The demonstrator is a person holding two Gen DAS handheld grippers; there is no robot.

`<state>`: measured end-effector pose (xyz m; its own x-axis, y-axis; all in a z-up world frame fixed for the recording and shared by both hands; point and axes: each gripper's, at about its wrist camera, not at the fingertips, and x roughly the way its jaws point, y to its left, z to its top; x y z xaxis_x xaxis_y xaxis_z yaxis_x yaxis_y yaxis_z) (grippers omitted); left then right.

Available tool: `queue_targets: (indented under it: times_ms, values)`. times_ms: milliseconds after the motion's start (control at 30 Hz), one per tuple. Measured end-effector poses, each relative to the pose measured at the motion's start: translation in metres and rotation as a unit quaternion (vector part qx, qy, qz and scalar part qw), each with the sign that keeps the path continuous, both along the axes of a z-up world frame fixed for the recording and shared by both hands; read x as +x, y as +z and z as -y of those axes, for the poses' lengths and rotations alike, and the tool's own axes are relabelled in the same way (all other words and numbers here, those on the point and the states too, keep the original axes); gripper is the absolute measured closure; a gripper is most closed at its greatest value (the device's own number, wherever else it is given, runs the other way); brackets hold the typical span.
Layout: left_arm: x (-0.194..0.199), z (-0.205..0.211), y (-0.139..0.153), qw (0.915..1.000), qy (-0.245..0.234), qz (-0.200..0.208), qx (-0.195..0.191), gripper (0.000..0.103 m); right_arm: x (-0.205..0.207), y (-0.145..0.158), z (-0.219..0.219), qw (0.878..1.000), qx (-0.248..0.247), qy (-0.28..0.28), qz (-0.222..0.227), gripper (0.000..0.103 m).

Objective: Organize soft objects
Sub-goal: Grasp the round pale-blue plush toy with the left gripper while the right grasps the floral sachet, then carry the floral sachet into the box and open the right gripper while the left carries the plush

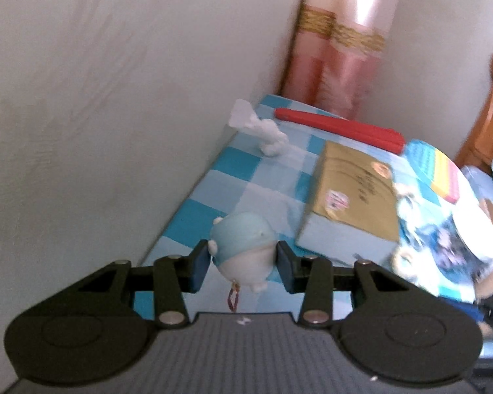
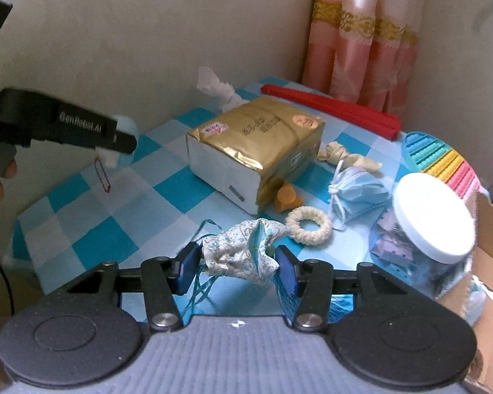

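Left gripper (image 1: 243, 261) clamped on plush toy (image 1: 243, 246), right gripper (image 2: 238, 264) on brocade pouch (image 2: 243, 249) — jar (image 2: 434, 216) contents blurred, cardboard box (image 2: 489, 226) cut off.

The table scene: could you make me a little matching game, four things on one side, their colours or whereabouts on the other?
Things:
1. plush toy
2. brocade pouch
3. tissue pack
4. scrunchie

Descriptions:
A. gold wrapper, middle of the table
B. cream ring lying flat on the cloth
C. pale blue and white, between the left gripper's pads
D. patterned fabric, between the right gripper's pads

Pairs: 1-C, 2-D, 3-A, 4-B
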<state>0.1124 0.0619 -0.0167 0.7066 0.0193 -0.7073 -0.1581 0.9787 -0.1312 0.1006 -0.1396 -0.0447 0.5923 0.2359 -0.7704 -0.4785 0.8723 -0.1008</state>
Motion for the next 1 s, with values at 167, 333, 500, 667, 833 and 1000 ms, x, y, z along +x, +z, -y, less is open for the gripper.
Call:
queue_targets:
  times_ms: [167, 333, 500, 667, 833, 1000]
  values:
    - [-0.018, 0.017, 0.012, 0.9993, -0.038, 0.003, 0.006, 0.061, -0.02, 0.021, 0.016, 1.0, 0.012, -0.007, 0.014, 0.047]
    - [-0.032, 0.036, 0.023, 0.9971, -0.075, 0.005, 0.013, 0.061, -0.037, 0.04, 0.039, 0.999, 0.012, -0.027, 0.036, 0.047]
    - [-0.043, 0.058, 0.031, 0.9934, -0.112, 0.011, 0.023, 0.061, -0.047, 0.062, 0.072, 0.996, -0.003, -0.059, 0.065, 0.047]
    - [-0.046, 0.082, 0.034, 0.9883, -0.15, 0.012, 0.026, 0.061, -0.046, 0.078, 0.116, 0.989, -0.027, -0.111, 0.09, 0.047]
    - [-0.045, 0.108, 0.039, 0.9812, -0.189, 0.014, 0.034, 0.061, -0.035, 0.08, 0.156, 0.981, -0.046, -0.16, 0.098, 0.047]
    - [-0.043, 0.131, 0.042, 0.9747, -0.218, 0.015, 0.045, 0.061, -0.019, 0.069, 0.186, 0.976, -0.053, -0.191, 0.09, 0.041]
